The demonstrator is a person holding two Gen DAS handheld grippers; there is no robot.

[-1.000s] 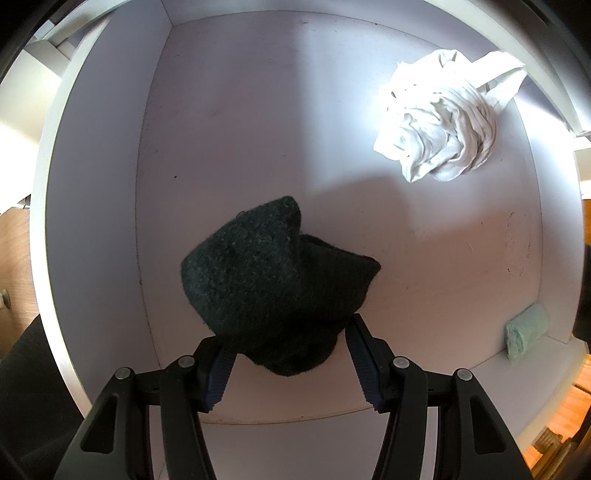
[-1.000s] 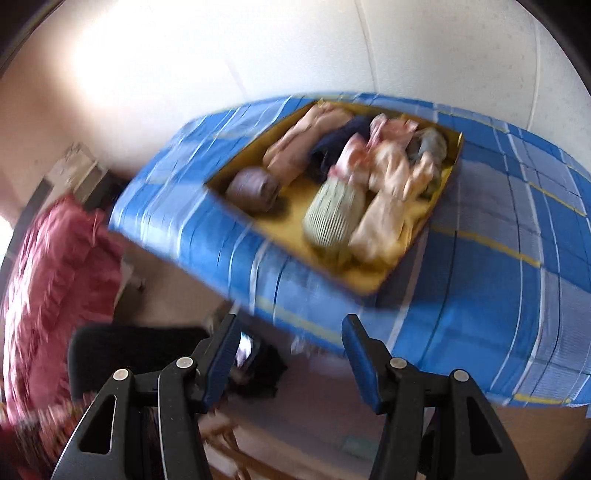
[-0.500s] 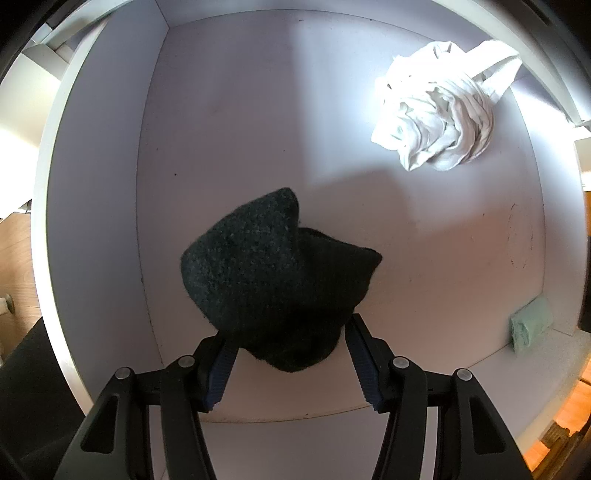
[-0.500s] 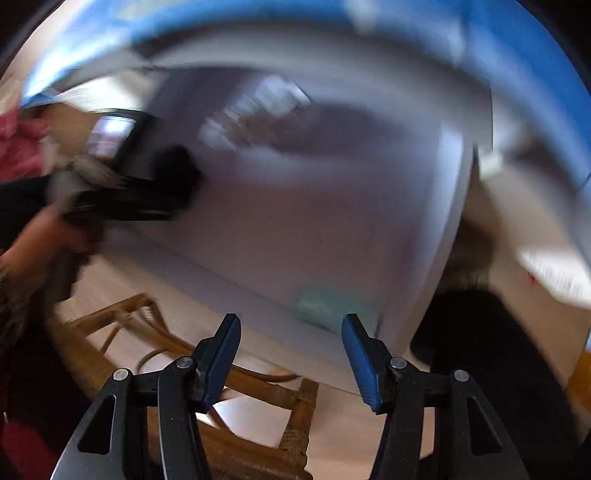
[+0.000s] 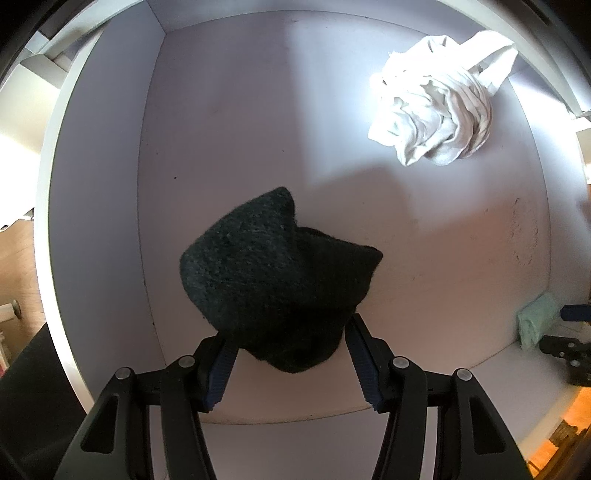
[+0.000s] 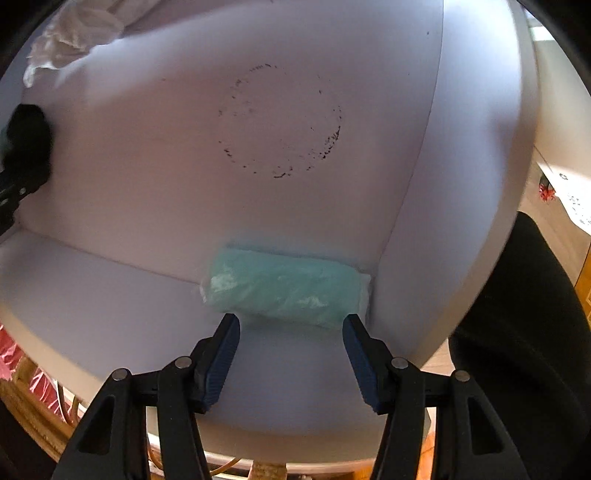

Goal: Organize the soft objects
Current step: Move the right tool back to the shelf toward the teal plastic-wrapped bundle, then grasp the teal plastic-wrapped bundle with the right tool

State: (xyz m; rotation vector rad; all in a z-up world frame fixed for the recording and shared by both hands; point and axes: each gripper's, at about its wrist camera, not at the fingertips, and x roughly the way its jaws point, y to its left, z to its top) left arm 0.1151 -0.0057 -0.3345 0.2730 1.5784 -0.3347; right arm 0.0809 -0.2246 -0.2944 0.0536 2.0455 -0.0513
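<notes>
A dark knitted cloth (image 5: 277, 284) lies on the floor of a white box (image 5: 229, 110). My left gripper (image 5: 290, 345) is open, its jaws on either side of the cloth's near end. A crumpled white cloth (image 5: 436, 99) lies at the far right of the box, also seen in the right wrist view (image 6: 70, 33). A rolled mint-green cloth (image 6: 284, 291) lies in the box's near right corner, small in the left wrist view (image 5: 535, 319). My right gripper (image 6: 290, 334) is open, just short of the roll. The dark cloth shows at the left edge (image 6: 27, 136).
A dark ring stain (image 6: 280, 122) marks the box floor. The box's right wall (image 6: 469, 184) stands beside the green roll. A wicker chair (image 6: 33, 413) and red fabric (image 6: 7, 362) sit below the box. A black shape (image 6: 524, 350) is at the right.
My right gripper has swung from the blue bed and its tray down to the box, arriving at the green roll. My left gripper has stayed open around the dark cloth.
</notes>
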